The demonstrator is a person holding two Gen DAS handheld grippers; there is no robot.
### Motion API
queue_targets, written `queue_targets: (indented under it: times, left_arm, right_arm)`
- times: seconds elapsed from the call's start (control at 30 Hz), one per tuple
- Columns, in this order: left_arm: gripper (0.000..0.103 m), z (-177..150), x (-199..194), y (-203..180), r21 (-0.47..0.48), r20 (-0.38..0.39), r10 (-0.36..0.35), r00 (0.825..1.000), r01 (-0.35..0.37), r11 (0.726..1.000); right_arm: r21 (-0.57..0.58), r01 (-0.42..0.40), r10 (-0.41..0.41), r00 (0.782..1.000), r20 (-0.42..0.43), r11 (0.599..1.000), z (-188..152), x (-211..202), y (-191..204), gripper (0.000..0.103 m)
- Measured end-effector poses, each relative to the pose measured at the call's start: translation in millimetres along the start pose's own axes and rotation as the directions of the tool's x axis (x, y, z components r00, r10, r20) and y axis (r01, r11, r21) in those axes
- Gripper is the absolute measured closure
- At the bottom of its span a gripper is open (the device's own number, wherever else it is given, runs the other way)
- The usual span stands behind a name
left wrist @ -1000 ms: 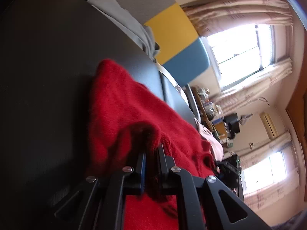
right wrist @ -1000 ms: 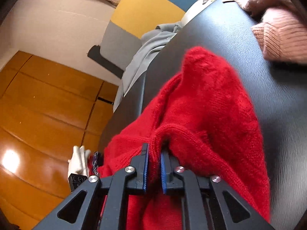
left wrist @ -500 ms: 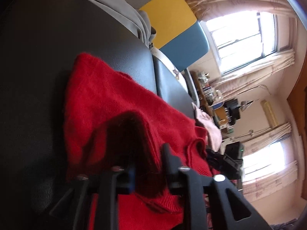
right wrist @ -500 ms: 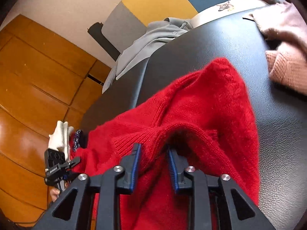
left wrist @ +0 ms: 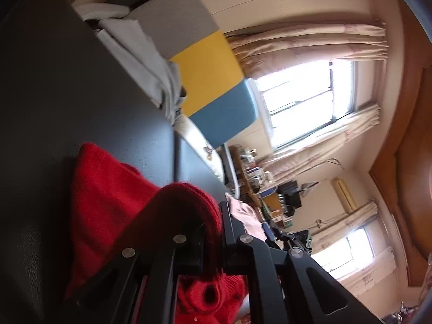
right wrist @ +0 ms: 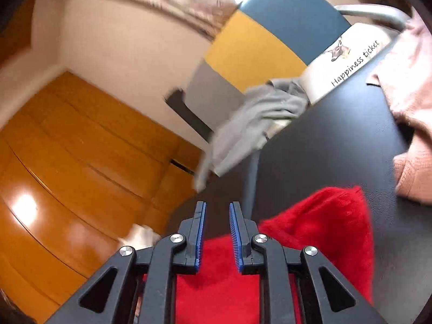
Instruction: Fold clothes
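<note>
One red sweater (left wrist: pixel 108 205) lay half folded on the desk (left wrist: pixel 67 94), the left gripper (left wrist: pixel 213 232) clamped on it and the right gripper (right wrist: pixel 217 233) just opened, more folding left.

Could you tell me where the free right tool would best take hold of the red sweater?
Judging by its pose, grip the raised corner of the red sweater from above: it bunches up off the black table, so a fold fits between the fingers.
</note>
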State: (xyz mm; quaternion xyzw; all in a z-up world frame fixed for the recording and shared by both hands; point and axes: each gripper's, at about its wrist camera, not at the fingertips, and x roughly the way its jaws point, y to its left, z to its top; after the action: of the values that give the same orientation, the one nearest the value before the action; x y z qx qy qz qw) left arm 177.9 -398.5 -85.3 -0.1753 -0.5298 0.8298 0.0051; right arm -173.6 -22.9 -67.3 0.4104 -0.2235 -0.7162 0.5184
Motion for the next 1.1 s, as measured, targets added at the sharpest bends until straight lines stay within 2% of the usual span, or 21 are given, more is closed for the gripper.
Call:
queue_targets:
  times: [0.03, 0.07, 0.13, 0.2, 0.3, 0.37, 0.43, 0.47, 0.5, 0.57, 0.63, 0.73, 0.8, 0.87, 0.97, 1.07, 1.1]
  left_arm:
    - [0.096, -1.1, 4.6, 2.2, -0.004, -0.011, 0.008, 1.0, -0.008, 1.0]
    - [0.096, -3.5, 3.5, 3.8, 0.0, -0.019, 0.014, 1.0, -0.014, 1.0]
    - [0.096, -7.1, 5.1, 4.7, 0.008, -0.03, 0.022, 0.999, -0.021, 1.0]
    - [0.096, -9.3, 1.1, 6.7, 0.005, -0.029, 0.026, 0.999, -0.026, 1.0]
    - [0.096, -11.6, -5.2, 8.2, -0.006, -0.021, 0.026, 0.999, -0.026, 1.0]
    - [0.096, -13.7, -11.1, 5.9, 0.002, -0.018, 0.03, 0.999, -0.03, 1.0]
    - [0.096, -16.5, -16.1, 0.9, 0.014, -0.014, 0.028, 1.0, -0.028, 1.0]
    - [0.096, -18.1, -19.3, -2.8, 0.023, -0.008, 0.027, 1.0, -0.027, 0.999]
    - [0.096, -19.5, -21.4, -6.5, 0.028, 0.0, 0.024, 1.0, -0.024, 0.999]
    - [0.096, -24.2, -32.3, -14.8, 0.032, 0.022, 0.001, 1.0, -0.001, 0.999]
    - [0.096, -30.0, -45.5, -27.4, 0.049, 0.053, -0.022, 0.998, 0.019, 0.999]
    - [0.096, -35.0, -62.4, -40.7, 0.051, 0.104, -0.055, 0.993, 0.05, 0.997]
    - [0.096, -31.5, -67.2, -40.6, 0.029, 0.138, -0.05, 0.989, 0.047, 0.999]
    - [0.096, -21.5, -64.8, -31.0, -0.031, 0.165, -0.012, 0.986, 0.018, 0.999]
    - [0.096, -3.7, -49.9, -4.6, -0.153, 0.171, 0.103, 0.98, -0.077, 0.985]
    - [0.096, 6.4, -24.9, 25.8, -0.238, 0.119, 0.214, 0.97, -0.181, 0.954]
    - [0.096, 8.1, -14.5, 35.9, -0.248, 0.092, 0.233, 0.968, -0.204, 0.947]
  right_arm:
    - [-0.071, 0.071, -0.073, 0.997, -0.034, 0.995, -2.2, 8.6, 2.0, 0.063]
    - [-0.142, 0.108, -0.121, 0.988, -0.091, 0.984, -5.9, 20.2, 5.4, 0.058]
    - [-0.287, 0.166, -0.226, 0.955, -0.191, 0.944, -13.3, 43.2, 12.1, 0.047]
    - [-0.415, 0.22, -0.341, 0.908, -0.245, 0.883, -18.6, 66.3, 15.9, 0.041]
    - [-0.483, 0.216, -0.395, 0.866, -0.307, 0.849, -24.2, 85.3, 11.6, 0.038]
    - [-0.496, 0.194, -0.4, 0.847, -0.35, 0.846, -27.1, 96.3, 11.5, 0.044]
    - [-0.548, 0.196, -0.431, 0.835, -0.342, 0.813, -34.4, 91.1, 16.7, 0.092]
    - [-0.574, 0.196, -0.447, 0.829, -0.337, 0.795, -38.0, 88.5, 19.4, 0.092]
    - [-0.598, 0.196, -0.461, 0.824, -0.33, 0.777, -41.6, 85.3, 22.6, 0.092]
    - [-0.632, 0.204, -0.461, 0.844, -0.273, 0.748, -45.9, 67.6, 40.1, 0.092]
    - [-0.648, 0.207, -0.436, 0.874, -0.214, 0.733, -46.4, 44.5, 61.6, 0.093]
    - [-0.63, 0.245, -0.389, 0.916, -0.099, 0.737, -35.9, 6.9, 87.0, 0.093]
    - [-0.598, 0.285, -0.375, 0.927, -0.027, 0.749, -24.7, -7.1, 94.4, 0.093]
    - [-0.548, 0.337, -0.396, 0.918, 0.012, 0.765, -13.6, -6.3, 86.6, 0.092]
    - [-0.449, 0.444, -0.502, 0.865, -0.011, 0.776, -1.5, 18.7, 36.9, 0.092]
    - [-0.332, 0.505, -0.559, 0.824, -0.09, 0.797, -6.6, 44.0, -20.8, 0.092]
    - [-0.309, 0.514, -0.566, 0.817, -0.107, 0.8, -12.2, 47.9, -33.6, 0.092]
